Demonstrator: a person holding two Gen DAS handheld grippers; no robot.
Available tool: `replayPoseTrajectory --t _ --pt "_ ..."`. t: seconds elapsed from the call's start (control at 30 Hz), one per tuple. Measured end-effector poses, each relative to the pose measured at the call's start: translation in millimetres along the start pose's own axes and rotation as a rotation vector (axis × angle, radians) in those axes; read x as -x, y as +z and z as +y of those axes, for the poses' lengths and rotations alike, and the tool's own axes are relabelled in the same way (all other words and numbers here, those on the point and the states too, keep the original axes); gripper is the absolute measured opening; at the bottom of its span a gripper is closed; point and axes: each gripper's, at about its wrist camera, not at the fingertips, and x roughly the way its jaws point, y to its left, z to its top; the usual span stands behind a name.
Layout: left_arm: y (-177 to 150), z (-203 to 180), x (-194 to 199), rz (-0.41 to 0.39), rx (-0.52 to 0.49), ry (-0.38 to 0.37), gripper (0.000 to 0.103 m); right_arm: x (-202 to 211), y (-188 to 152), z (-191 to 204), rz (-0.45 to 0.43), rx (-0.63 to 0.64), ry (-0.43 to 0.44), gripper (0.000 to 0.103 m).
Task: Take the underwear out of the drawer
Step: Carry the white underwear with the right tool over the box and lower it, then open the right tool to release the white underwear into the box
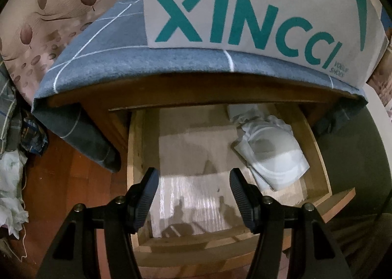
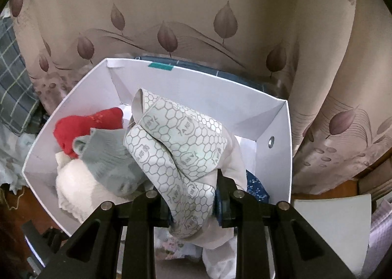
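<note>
The left wrist view looks down into an open wooden drawer (image 1: 137, 156). A white folded undergarment (image 1: 272, 149) lies at its right side. My left gripper (image 1: 193, 182) hangs open over the drawer's front part, with nothing between its fingers. In the right wrist view my right gripper (image 2: 193, 203) is shut on cream underwear with a grey honeycomb print (image 2: 176, 141). The garment hangs over a white box (image 2: 245, 107), its upper folds reaching above the clothes inside. The pads are mostly hidden by the cloth.
The box holds a red garment (image 2: 83, 127), a grey sock (image 2: 110, 156) and white cloth (image 2: 78, 188). Seen from the left wrist, the box (image 1: 245, 9) stands on a blue checked cloth (image 1: 110, 58) over the cabinet top. Leaf-print curtain (image 2: 196, 9) hangs behind. Clothes lie on the floor at left (image 1: 12, 168).
</note>
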Motion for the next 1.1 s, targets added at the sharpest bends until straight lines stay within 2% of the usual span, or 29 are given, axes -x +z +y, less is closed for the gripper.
replayPoseTrajectory --t 0.23,0.43,0.6,0.87,1.1 --pt "1 1 1 -0.007 0.008 0.006 0.062 -13 -1 2 0.019 -0.018 0.007 0.025" --pt "2 5 1 0.003 0.025 -0.004 0.062 -14 -4 5 0.019 -0.021 0.004 0.033" --pt "3 6 1 0.004 0.031 -0.005 0.062 -11 -5 7 0.015 -0.009 -0.007 0.035" --pt "2 7 -2 0.011 0.036 -0.012 0.062 0 -9 11 -0.01 -0.006 -0.009 0.059" --pt "0 2 -6 0.024 0.013 0.008 0.062 20 -22 4 -0.061 -0.026 0.015 0.066"
